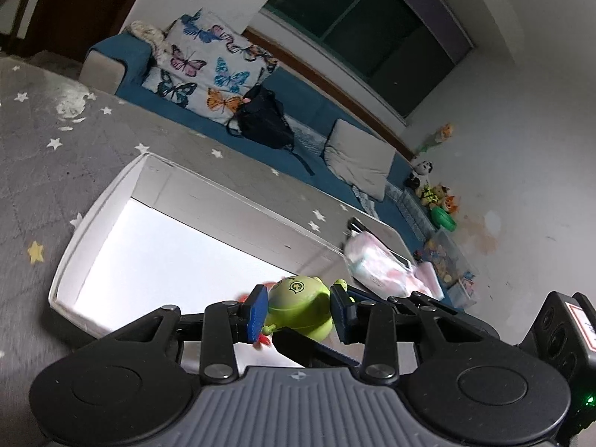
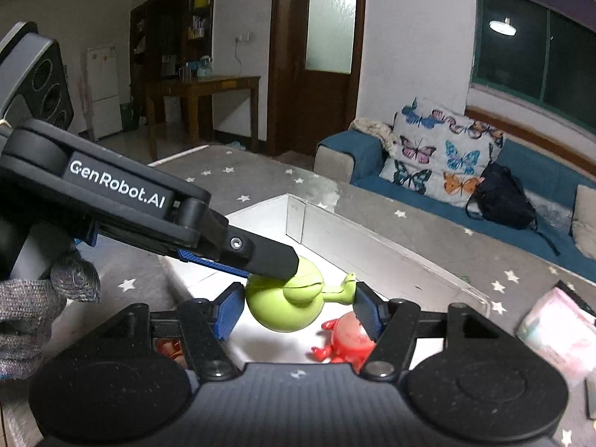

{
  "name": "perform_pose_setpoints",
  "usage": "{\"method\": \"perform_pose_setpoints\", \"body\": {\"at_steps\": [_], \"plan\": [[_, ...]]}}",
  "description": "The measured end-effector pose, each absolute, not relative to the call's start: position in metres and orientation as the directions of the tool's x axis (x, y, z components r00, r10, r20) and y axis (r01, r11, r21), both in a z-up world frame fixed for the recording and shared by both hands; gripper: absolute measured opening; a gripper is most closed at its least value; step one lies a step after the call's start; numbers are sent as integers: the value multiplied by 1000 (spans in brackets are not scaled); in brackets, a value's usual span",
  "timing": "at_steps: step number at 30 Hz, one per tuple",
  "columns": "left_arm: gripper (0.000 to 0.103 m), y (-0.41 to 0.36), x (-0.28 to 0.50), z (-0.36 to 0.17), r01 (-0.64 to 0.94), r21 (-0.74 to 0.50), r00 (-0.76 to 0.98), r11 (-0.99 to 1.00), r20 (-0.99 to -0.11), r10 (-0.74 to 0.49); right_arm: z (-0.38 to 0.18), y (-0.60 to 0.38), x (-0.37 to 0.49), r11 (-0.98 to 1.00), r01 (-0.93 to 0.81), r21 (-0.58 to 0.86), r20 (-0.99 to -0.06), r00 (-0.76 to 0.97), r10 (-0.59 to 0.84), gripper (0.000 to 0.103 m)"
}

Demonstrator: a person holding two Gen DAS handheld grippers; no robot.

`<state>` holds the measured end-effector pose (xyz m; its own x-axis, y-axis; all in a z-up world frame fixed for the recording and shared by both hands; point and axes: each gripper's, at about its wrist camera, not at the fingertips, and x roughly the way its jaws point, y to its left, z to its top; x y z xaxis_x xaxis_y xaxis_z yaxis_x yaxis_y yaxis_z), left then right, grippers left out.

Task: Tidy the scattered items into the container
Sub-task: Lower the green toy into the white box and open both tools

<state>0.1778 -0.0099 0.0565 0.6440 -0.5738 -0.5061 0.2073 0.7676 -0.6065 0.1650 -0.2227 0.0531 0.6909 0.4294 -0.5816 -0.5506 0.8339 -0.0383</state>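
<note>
A green round toy figure (image 1: 300, 307) sits between the blue pads of my left gripper (image 1: 300, 311), which is shut on it above the white box (image 1: 208, 195). In the right wrist view the same green toy (image 2: 283, 303) hangs over the box (image 2: 335, 234), with the left gripper's finger (image 2: 260, 255) clamped on top of it. My right gripper (image 2: 298, 311) is open, its pads either side of the toy without pressing it. A red toy (image 2: 346, 339) lies on the box floor just below. A pink-white packet (image 1: 376, 264) lies on the carpet beside the box.
The box stands on a grey star-patterned carpet (image 1: 37, 149). A blue sofa (image 1: 309, 119) with a butterfly cushion (image 1: 208, 63) and a black backpack (image 1: 264, 117) runs behind it. Soft toys (image 1: 436, 193) and a clear bin (image 1: 450, 260) stand by the wall. A wooden table (image 2: 208, 93) is far back.
</note>
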Motion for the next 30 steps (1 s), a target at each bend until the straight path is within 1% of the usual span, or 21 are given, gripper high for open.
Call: {"method": "perform_pose_setpoints", "body": {"at_steps": [7,16,30], "plan": [[39,2,216,32,138,-629,623,765,-545,-561,29,-209,206,819,-573,-26,-645,636,424,65],[39,4,237,8,92,-628,601,772,-583,-546,6,-198,228,803,-596,-15,-710,571,411,65],[39,1,245,-4,69,-613,578,787,-618,-532,-4,-189,237,792,-607,-55,-762,539,360,65]]}}
